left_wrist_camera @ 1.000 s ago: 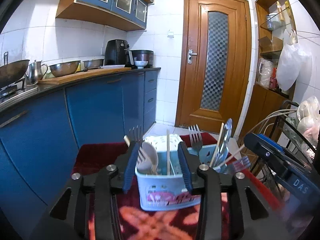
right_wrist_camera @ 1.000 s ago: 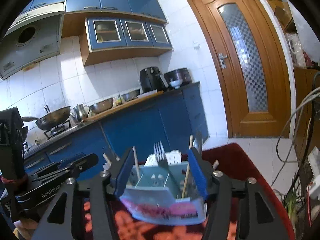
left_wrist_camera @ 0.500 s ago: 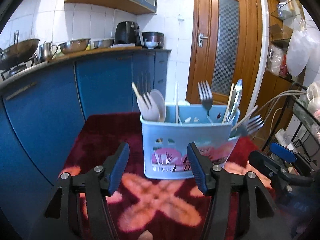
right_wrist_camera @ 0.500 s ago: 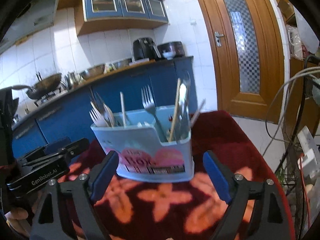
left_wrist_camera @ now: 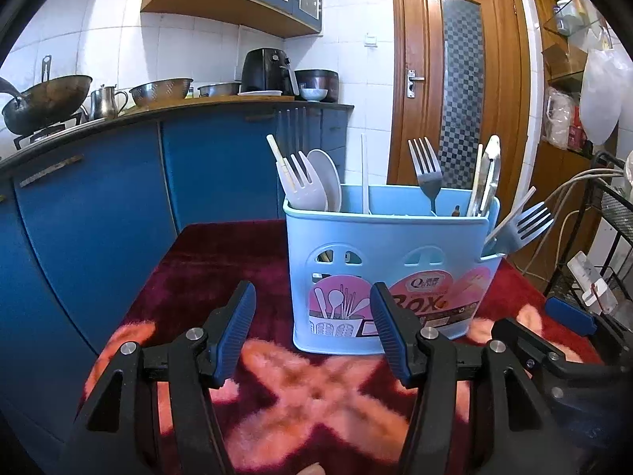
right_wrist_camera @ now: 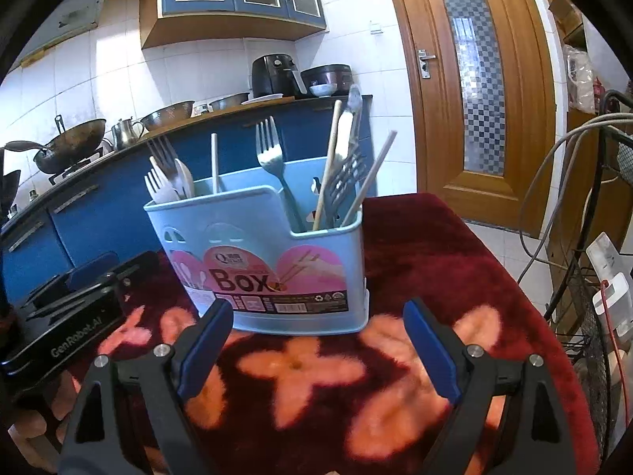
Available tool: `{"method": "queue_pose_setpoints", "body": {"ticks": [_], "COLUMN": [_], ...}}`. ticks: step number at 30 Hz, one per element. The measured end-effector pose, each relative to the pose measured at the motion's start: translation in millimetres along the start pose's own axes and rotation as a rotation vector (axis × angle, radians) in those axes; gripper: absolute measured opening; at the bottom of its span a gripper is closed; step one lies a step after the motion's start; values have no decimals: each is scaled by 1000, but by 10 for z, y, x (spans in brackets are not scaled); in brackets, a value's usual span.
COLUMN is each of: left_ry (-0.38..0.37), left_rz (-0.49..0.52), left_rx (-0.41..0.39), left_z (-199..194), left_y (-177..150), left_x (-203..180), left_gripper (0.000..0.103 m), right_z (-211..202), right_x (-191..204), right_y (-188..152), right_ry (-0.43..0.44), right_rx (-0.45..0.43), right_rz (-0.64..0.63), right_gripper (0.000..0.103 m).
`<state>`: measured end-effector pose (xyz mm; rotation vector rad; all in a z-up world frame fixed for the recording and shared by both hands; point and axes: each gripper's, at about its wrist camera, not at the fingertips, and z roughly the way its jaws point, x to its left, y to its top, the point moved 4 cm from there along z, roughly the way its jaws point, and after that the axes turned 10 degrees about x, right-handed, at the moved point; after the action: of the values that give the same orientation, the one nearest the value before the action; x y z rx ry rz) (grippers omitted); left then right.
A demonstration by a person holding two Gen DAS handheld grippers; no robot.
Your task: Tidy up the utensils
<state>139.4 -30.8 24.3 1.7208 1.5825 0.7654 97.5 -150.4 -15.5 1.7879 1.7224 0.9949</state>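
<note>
I'm reading this as the end of the job: the blue utensil box (left_wrist_camera: 389,273) is standing upright on the red floral cloth (right_wrist_camera: 427,237) at 12 o'clock of both tongs, w/ nothing gripped, so next move prob. calls for just backing off or checking for strays. I'm holding the left gripper (left_wrist_camera: 312,328) and right gripper (right_wrist_camera: 316,340) spread w/ empty jaws just short of the box, not touching. Inside, forks (right_wrist_camera: 271,154), white plastic spoon (left_wrist_camera: 324,182), chopsticks (right_wrist_camera: 370,182) & tongs (left_wrist_camera: 489,174) are standing handle-down across its compartments, one fork (left_wrist_camera: 522,225) leaning out at 3 o'clock.

"Box" on caddy (right_wrist_camera: 273,277) ("GenRobot.AI": left claw (right_wrist_camera: 85,277))
</note>
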Motion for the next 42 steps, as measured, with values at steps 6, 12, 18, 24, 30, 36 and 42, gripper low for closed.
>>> {"method": "queue_pose_setpoints", "body": {"ticks": [6, 12, 18, 24, 30, 36, 42], "left_ry": [-4, 1, -1, -1, -1, -2, -1], "left_rz": [-11, 1, -3, -9, -9, -12, -13], "left_rx": [6, 12, 10, 5, 3, 4, 3], "left_z": [71, 123, 133, 115, 111, 103, 97], "left_y": [-35, -63, -59, -61, -60, -58, -55], "left_x": [27, 22, 27, 36, 35, 37, 35], "left_gripper": [62, 62, 62, 62, 62, 61, 62], "right_z": [52, 85, 92, 93, 94, 94, 95], "right_x": [-30, -60, -67, -67, -64, -62, -64], "right_y": [-28, -23, -28, -29, -26, -27, -29], "right_ry": [-5, 1, 2, 1, 1, 0, 1], "right_rx": [1, 8, 10, 10, 11, 11, 10], "right_rz": [8, 17, 17, 15, 15, 14, 14], "right_gripper": [90, 90, 90, 90, 90, 90, 90]}}
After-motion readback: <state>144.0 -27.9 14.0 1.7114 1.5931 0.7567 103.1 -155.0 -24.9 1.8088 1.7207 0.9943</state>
